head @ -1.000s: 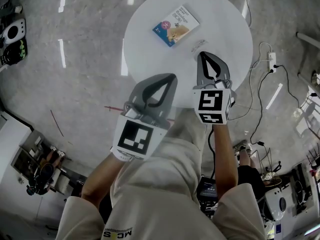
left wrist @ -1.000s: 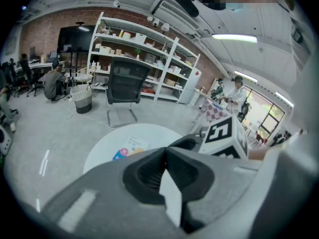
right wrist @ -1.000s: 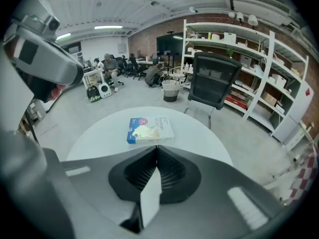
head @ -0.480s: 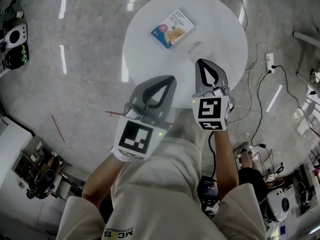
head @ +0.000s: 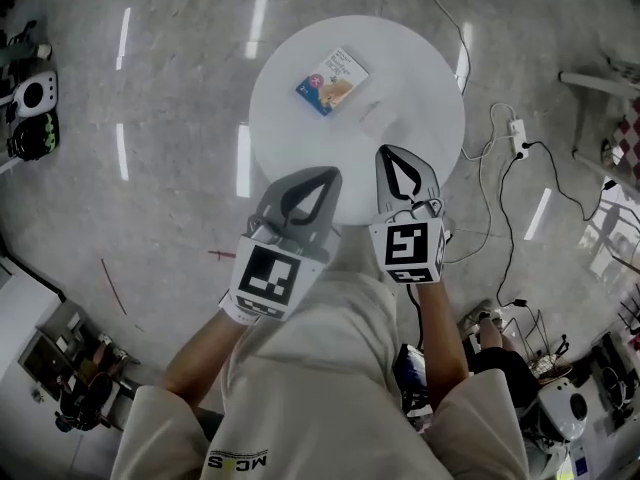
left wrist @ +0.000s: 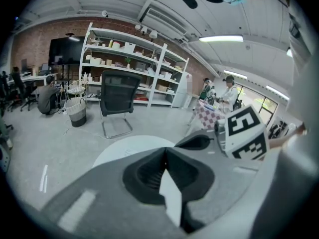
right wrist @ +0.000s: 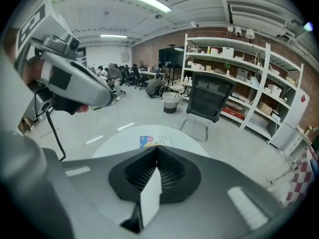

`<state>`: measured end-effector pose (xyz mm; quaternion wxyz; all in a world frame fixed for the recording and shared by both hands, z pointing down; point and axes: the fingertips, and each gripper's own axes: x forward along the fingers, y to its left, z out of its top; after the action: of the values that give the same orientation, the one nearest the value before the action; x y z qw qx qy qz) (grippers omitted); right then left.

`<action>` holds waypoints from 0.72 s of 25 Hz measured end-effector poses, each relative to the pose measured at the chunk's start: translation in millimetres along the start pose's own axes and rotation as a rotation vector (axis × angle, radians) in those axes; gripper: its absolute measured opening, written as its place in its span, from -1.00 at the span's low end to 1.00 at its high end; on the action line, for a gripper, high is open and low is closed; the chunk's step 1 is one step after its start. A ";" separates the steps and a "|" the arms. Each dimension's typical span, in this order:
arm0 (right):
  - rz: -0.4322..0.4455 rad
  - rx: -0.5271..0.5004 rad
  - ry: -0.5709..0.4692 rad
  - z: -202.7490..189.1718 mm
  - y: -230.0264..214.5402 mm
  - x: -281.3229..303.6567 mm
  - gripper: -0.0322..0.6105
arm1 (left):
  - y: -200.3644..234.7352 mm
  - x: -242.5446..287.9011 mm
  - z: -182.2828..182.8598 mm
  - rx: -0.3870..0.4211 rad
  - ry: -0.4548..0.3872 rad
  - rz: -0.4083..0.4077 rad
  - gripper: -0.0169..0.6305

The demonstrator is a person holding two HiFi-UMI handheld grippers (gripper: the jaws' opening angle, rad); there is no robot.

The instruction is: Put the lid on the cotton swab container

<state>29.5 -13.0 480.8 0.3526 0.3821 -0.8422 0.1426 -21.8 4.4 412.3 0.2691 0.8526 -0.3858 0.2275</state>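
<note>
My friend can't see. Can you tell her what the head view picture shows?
The left gripper and right gripper, both shut and empty, hang over the near edge of a round white table. A small blue-and-white box lies on its far side.

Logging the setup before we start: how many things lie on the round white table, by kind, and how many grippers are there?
Rectangular cotton swab container with blue-and-orange label: 1
Pale translucent lid: 1
Grey two-jaw grippers: 2 (left gripper, right gripper)
Total: 4
</note>
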 end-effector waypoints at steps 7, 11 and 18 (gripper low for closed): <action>-0.040 -0.009 -0.048 33.6 6.2 -51.3 -0.90 | -17.4 -34.5 25.7 0.039 -0.040 -0.014 -0.95; -0.062 -0.021 -0.069 50.4 12.5 -79.4 -0.90 | -28.3 -56.2 39.5 0.055 -0.069 -0.025 -0.95; -0.099 -0.036 -0.125 79.0 25.1 -130.5 -0.90 | -43.8 -90.7 60.8 0.083 -0.131 -0.053 -0.95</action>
<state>32.4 34.4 333.7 0.3125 0.4251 -0.8451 0.0857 -30.9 38.8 300.3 0.2136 0.8861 -0.3699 0.1798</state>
